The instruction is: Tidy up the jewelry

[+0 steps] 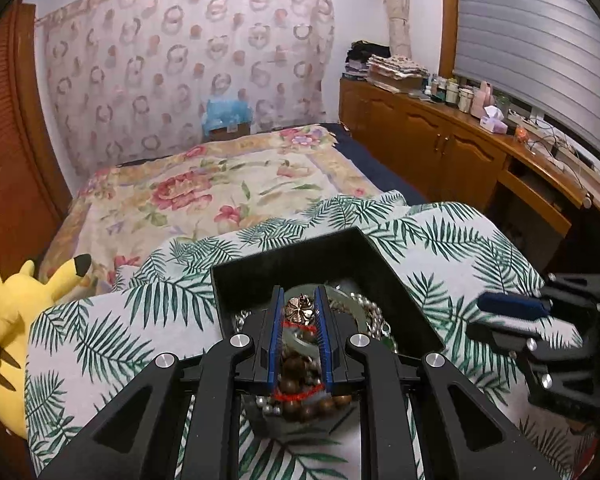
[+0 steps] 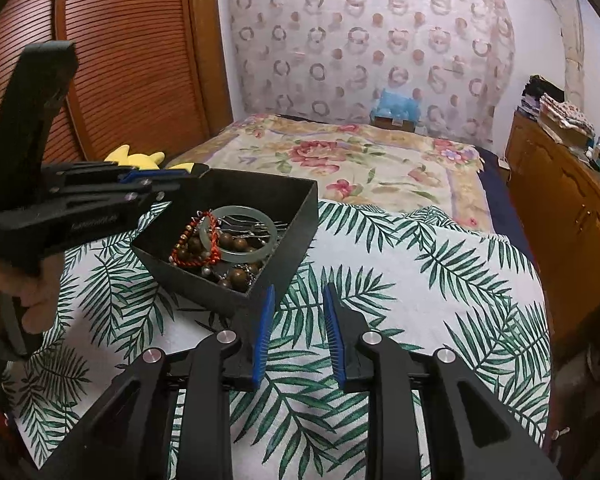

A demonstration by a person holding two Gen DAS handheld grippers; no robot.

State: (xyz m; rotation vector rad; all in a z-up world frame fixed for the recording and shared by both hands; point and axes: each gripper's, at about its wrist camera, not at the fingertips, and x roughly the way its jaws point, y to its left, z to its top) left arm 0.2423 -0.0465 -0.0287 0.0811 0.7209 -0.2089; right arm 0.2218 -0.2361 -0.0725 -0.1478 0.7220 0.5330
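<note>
A black open box sits on the palm-leaf cloth. It holds a pale green jade bangle, a brown bead bracelet with red cord and silver chains. My left gripper hovers above the box with its blue pads close together on a small bronze flower-shaped ornament. It also shows at the left of the right wrist view. My right gripper is open and empty over the cloth, just in front of the box. It shows at the right of the left wrist view.
A yellow plush toy lies at the left of the cloth. A floral bedspread stretches behind. A wooden cabinet with bottles and folded clothes runs along the right. A wooden sliding door stands at the left.
</note>
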